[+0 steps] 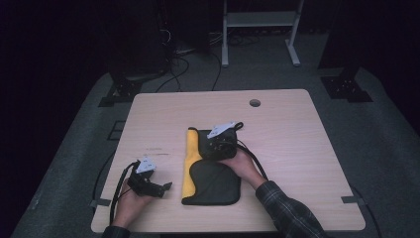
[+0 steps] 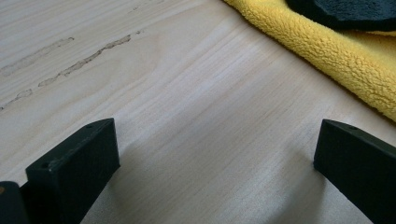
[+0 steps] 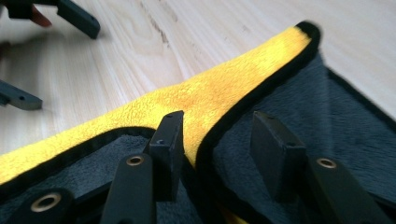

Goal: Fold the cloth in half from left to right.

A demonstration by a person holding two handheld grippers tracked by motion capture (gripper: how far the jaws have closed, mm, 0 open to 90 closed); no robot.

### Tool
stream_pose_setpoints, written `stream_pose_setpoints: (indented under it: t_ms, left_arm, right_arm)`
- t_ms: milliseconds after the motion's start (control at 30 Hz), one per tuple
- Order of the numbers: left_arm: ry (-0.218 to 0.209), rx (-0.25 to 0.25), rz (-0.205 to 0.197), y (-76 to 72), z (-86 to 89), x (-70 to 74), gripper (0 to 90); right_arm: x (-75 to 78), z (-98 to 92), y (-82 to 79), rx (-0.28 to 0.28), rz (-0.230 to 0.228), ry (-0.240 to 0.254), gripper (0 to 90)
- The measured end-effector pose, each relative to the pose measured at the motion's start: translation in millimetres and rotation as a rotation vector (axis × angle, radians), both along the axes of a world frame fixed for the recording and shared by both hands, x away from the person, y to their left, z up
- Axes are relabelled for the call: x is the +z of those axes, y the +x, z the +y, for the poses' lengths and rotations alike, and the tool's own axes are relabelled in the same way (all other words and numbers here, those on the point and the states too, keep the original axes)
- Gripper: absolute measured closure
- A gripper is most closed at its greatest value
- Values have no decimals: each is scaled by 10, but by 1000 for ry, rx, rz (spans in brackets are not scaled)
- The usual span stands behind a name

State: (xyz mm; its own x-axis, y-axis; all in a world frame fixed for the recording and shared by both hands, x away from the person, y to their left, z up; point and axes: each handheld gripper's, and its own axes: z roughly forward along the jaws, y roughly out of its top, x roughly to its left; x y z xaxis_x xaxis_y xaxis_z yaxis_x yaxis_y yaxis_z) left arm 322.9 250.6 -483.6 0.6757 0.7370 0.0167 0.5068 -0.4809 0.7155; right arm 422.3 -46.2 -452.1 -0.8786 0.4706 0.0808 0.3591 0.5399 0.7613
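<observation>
While parted, right gripper (image 3: pixel 217 140) fingers (image 3: pixel 275 149) straddle the cloth's (image 3: pixel 224 100) fold.

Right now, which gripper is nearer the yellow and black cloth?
Right. The right gripper is over the cloth, its fingers just above the fabric. The left gripper sits beside the cloth's yellow edge, apart from it.

The worktop (image 2: pixel 187 93) is pale wood-grain laminate, smooth and faintly satin, with a few scuffed, rough streaks. The cloth (image 3: pixel 224 88) is soft fleece: its yellow face nubbly and matt, its black face plush and velvety, edged in black stitched binding. The right hand-held gripper (image 3: pixel 217 140) has matt black plastic jaws with brass-coloured metal rivets; the left hand-held gripper (image 2: pixel 215 163) has the same dull, finely textured black plastic
</observation>
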Motion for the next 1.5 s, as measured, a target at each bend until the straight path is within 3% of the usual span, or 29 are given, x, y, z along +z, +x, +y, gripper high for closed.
stream_pose_setpoints:
  t_ms: [133, 233, 333, 433, 633, 867, 1067, 1300, 1433, 1500]
  left_arm:
    - [0, 0, 0, 0, 0, 0, 0]
    - [0, 0, 0, 0, 0, 0, 0]
    - [0, 0, 0, 0, 0, 0, 0]
    - [0, 0, 0, 0, 0, 0, 0]
    - [0, 0, 0, 0, 0, 0, 0]
    - [0, 0, 0, 0, 0, 0, 0]
    - [0, 0, 0, 0, 0, 0, 0]
    - [0, 1, 0, -1, 0, 0, 0]
    - [0, 0, 0, 0, 0, 0, 0]
    - [0, 0, 0, 0, 0, 0, 0]
  right_arm:
    - [-75, 77, -9, -5, -13, -60, 535]
    - [-129, 105, -16, -8, -34, -102, 636]
    - [-112, 95, -15, -10, -29, -84, 768]
    - [-53, 63, 4, -10, -49, -70, 793]
    - [90, -87, 116, -62, -60, -22, 803]
    - [221, -401, 350, -168, -53, 55, 803]
    - [206, -548, 527, -232, -47, 43, 802]
    - [28, -723, 754, -323, -15, 18, 800]
    - [-96, -733, 848, -352, -28, -41, 785]
    - [-152, -740, 890, -374, -45, -84, 703]
